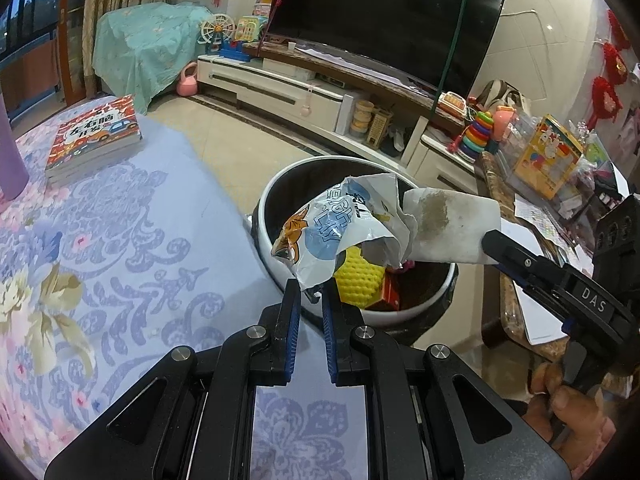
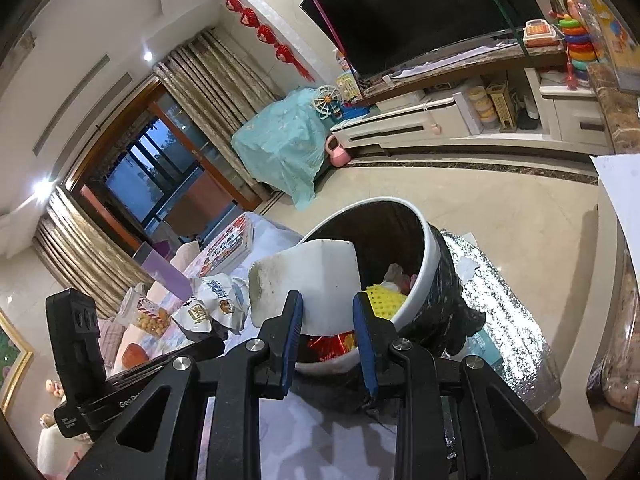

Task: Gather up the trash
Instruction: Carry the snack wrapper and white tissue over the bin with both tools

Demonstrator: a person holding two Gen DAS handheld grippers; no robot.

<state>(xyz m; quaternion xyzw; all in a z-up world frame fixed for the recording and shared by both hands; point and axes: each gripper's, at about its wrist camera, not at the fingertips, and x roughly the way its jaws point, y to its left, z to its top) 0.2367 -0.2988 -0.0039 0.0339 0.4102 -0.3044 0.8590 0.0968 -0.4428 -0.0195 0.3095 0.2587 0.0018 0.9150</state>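
Observation:
My left gripper (image 1: 311, 290) is shut on the lower edge of a crumpled white-and-blue snack wrapper (image 1: 332, 224), held over the white-rimmed trash bin (image 1: 280, 184). My right gripper (image 2: 326, 308) is shut on a dirty white foam block (image 2: 308, 280) and holds it over the bin's rim (image 2: 430, 240). The block also shows in the left wrist view (image 1: 452, 228), touching the wrapper. Inside the bin lie a yellow foam net (image 1: 358, 280) and a red packet (image 1: 390, 294).
The floral-cloth table (image 1: 120, 248) carries a stack of books (image 1: 94, 136). More wrappers and a snack jar (image 2: 150, 314) lie on the table. A cluttered side table (image 1: 540, 184) stands right of the bin. A TV cabinet (image 1: 280, 84) lines the back wall.

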